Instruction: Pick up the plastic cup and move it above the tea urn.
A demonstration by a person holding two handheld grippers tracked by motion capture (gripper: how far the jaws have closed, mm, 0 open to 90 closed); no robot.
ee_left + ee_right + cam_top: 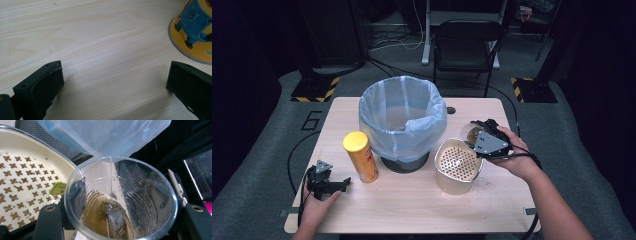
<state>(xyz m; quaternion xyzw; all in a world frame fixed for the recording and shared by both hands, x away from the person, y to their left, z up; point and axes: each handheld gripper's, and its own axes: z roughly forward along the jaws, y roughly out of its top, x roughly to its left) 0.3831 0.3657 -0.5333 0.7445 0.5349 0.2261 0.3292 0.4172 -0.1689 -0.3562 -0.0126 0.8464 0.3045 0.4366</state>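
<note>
In the high view my right gripper [477,134] is shut on a clear plastic cup [467,133], tipped on its side over the rim of a cream strainer pot [447,175]. The right gripper view has the cup [120,182] clamped between my right gripper [123,222] jaws. Brown liquid and a wet tea bag [112,217] lie inside the cup. The tea bag's green tag [57,188] hangs over the perforated strainer [22,152]. My left gripper [341,184] rests open on the table [412,200] at the front left. Between my left gripper [115,82] jaws is bare wood.
A black mesh bin [404,162] lined with a pale blue bag [403,120] stands mid-table, just left of the strainer. A yellow snack can [360,156] stands upright beside my left gripper, and its cartoon-printed base [195,30] is close to the jaws. A black chair [467,42] is beyond the table.
</note>
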